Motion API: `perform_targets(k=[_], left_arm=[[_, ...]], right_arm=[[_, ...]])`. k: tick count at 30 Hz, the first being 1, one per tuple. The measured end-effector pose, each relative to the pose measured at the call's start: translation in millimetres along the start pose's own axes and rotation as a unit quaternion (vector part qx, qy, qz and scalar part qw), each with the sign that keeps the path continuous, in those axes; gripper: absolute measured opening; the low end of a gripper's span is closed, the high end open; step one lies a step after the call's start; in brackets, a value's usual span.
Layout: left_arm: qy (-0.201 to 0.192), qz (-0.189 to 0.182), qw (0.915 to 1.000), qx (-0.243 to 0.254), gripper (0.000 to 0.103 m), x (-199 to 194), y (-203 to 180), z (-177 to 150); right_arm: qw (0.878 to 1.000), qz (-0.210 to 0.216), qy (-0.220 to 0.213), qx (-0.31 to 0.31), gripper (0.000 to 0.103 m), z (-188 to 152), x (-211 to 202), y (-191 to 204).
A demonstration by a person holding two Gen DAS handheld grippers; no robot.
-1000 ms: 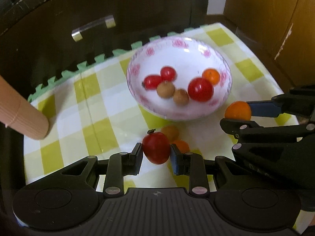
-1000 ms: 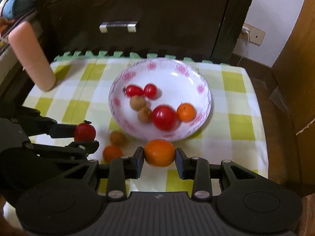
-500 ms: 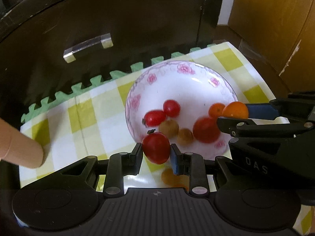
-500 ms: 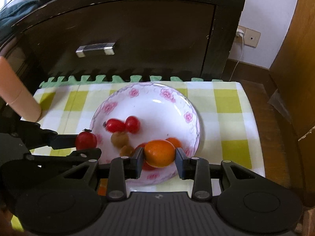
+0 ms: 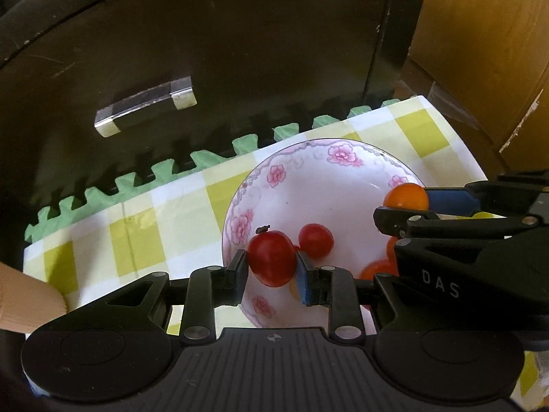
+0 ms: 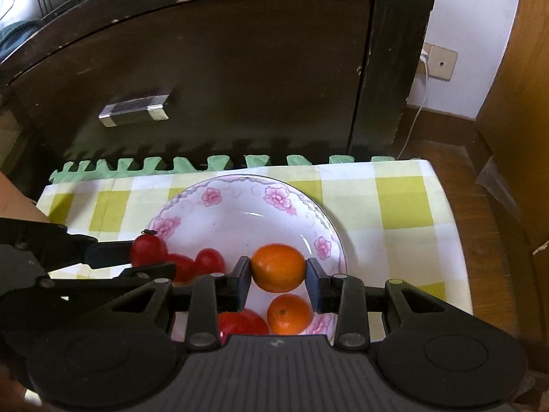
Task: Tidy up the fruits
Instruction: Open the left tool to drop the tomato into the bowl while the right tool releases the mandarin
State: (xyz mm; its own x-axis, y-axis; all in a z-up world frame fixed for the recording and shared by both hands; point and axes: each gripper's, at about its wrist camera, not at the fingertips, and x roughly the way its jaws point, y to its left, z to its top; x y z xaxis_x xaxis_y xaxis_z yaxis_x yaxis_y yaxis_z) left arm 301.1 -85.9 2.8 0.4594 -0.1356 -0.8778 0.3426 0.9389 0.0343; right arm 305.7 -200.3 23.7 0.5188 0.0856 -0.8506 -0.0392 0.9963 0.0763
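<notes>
Two views look down the tongs toward a flowered white bowl (image 5: 274,175) on a yellow-and-white checked cloth (image 5: 144,233). A green foam mat (image 5: 171,168) with a toothed edge shows behind the cloth, and behind that stands a dark cabinet (image 5: 240,51) with a silver handle (image 5: 145,111).

At far left in the left view, a tan cylinder (image 5: 24,304) rests on the cloth. The left tongs (image 5: 271,269) are closed on a red tomato (image 5: 271,257) with a small dark stem, held over the bowl's near left part. Just right of it, a smaller tomato (image 5: 315,240) lies in the bowl. Farther right, the right tongs (image 5: 406,206) cross in from the side, gripping an orange (image 5: 405,195) over the bowl's right side. White letters on their black body read "DAS" (image 5: 440,286).

In the right view, the left tongs enter from the left with the tomato (image 6: 147,250) at the bowl's (image 6: 240,185) left rim. Two small tomatoes (image 6: 209,261) lie beside it in the bowl. The right tongs (image 6: 278,278) clamp the orange (image 6: 278,267) above the bowl's near middle. Below it lie a big tomato (image 6: 243,322) and a second orange (image 6: 288,314). At far right, a wall socket (image 6: 437,63) holds a white cable.
</notes>
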Motion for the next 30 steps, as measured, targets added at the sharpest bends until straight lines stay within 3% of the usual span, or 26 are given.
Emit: perform_targets(k=[16,18,20,24,30], left_arm=[[0.0,0.002,1.0,-0.002,0.038,9.1,2.9,-0.5],[0.0,0.003,1.0,0.003,0.042,9.1,2.4,-0.6],[0.0,-0.009,1.0,0.003,0.065,9.2,2.2,-1.0],[-0.011,-0.003,0.9996,0.027,0.065,5.2,-9.3,0.0],[-0.015,0.005,0.9997,0.019,0.065,1.7,-4.3,0.7]], right_arm=[[1.0,0.007,0.001,0.015,0.034,1.7,14.4,-4.9],[1.0,0.006,0.002,0.017,0.034,1.3,15.4,-5.7],[0.999,0.02,0.0,0.026,0.04,1.8,15.1,-7.9],[1.0,0.02,-0.013,0.014,0.04,2.1,11.1,0.8],[1.0,0.015,-0.019,0.019,0.04,2.9,7.8,-0.6]])
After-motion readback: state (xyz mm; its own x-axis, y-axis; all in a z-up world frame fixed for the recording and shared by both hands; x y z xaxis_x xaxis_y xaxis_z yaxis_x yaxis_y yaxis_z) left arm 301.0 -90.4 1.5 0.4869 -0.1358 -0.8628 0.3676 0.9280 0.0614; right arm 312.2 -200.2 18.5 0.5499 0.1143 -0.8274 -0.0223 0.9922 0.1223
